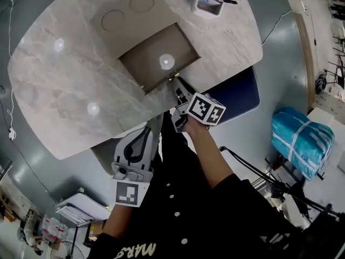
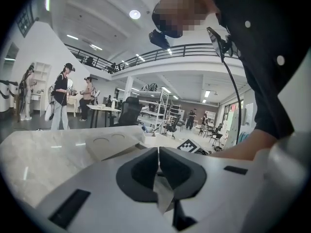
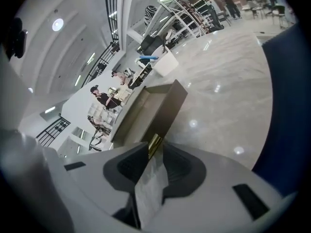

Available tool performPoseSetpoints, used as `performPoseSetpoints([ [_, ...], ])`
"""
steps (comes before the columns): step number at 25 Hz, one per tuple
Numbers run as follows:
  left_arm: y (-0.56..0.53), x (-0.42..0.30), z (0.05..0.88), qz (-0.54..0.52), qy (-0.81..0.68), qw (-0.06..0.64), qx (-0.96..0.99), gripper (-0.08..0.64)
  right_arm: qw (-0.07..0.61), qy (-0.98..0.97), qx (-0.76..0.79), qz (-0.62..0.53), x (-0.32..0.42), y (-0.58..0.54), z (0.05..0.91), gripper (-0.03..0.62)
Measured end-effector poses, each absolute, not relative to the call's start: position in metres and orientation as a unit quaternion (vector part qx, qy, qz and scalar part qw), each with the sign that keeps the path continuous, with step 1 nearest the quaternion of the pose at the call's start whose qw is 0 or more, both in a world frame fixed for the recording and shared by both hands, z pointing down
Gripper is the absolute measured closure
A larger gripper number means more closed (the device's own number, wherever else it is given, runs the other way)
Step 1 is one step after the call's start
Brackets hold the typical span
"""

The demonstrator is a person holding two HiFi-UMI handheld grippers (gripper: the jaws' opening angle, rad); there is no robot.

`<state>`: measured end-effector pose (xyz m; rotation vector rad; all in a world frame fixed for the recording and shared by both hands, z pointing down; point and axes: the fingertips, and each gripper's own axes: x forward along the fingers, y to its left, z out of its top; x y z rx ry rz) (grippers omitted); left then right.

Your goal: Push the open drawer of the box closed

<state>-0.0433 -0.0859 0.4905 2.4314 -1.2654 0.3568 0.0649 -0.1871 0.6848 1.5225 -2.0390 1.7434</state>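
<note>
One table [image 1: 64, 90] is shown bearing the box [image 1: 126, 15], its drawer [image 1: 153, 50] pulled out at the box's front. The right gripper [image 3: 156, 153] is closed on the brass handle [image 3: 154, 144]. The left gripper [image 2: 158, 164], shut and empty, is held back from the box. The drawer could be jammed by a skewed push.

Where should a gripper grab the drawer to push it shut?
The gold handle on the drawer front, approached from the person's side. It sticks out of the flat front and is narrow enough for the jaws. The right gripper is pinched on it.
</note>
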Motion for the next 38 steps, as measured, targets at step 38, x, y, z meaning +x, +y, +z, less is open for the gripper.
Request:
performPoseSetpoints([
  [38,-0.089,-0.057,0.496,0.110,-0.496,0.213,0.834,0.541,0.043,-0.693,0.457,0.556,0.028,-0.234,0.677,0.526],
])
